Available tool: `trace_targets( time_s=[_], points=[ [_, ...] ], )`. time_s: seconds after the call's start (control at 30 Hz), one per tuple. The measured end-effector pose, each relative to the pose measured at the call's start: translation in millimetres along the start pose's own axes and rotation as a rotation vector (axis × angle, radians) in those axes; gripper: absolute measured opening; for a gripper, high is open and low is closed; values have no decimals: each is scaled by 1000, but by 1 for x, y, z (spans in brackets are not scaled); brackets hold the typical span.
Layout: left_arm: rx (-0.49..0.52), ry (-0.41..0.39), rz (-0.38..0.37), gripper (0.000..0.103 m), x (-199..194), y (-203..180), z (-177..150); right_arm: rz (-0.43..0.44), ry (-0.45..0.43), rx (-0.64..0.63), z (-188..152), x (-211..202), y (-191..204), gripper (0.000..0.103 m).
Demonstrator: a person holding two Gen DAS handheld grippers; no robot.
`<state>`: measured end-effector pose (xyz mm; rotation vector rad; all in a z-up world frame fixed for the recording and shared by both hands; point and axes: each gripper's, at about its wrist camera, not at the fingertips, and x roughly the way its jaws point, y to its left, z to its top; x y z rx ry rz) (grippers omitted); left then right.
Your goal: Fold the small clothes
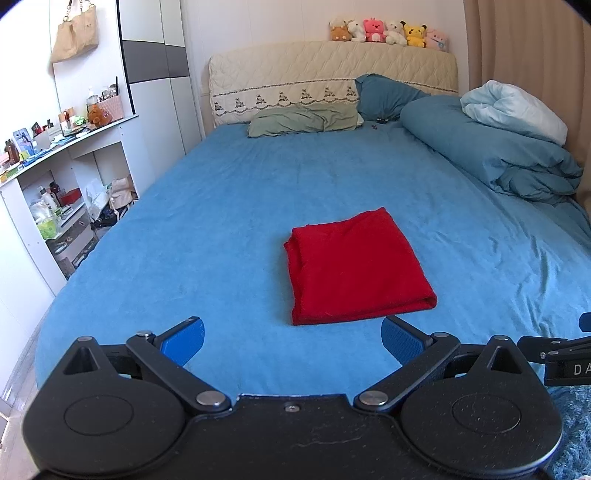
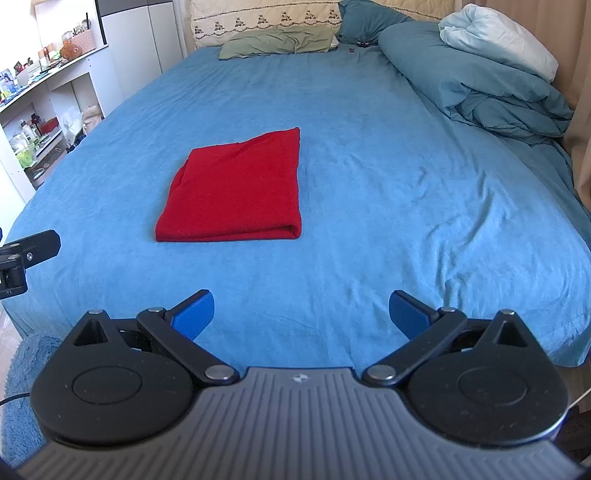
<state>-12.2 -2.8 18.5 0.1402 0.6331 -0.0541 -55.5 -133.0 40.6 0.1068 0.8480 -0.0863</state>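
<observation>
We hold the left gripper (image 1: 291,341) and right gripper (image 2: 301,314) spread wide and empty over the bed's (image 2: 369,166) near edge, clear of the folded red garment (image 2: 236,192), which lies flat beyond, towards the left edge, apparently finished.

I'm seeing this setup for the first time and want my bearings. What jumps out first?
A red garment, folded into a neat rectangle, lies alone near the middle of the blue bed sheet. Both tools, left and right, are open with nothing in them, short of it. A row of plush toys sits on the headboard.
</observation>
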Motion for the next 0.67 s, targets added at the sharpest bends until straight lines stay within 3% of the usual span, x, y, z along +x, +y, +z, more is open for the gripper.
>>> trace_targets(
  time_s=[0.37, 0.67],
  points=[
    [-39, -20, -62, 103, -2, 5, -1, 2, 1, 3, 0, 1, 0, 103],
    [-34, -45, -29, 103, -4, 6, 0, 3, 4, 2, -2, 4, 2, 103]
  ],
)
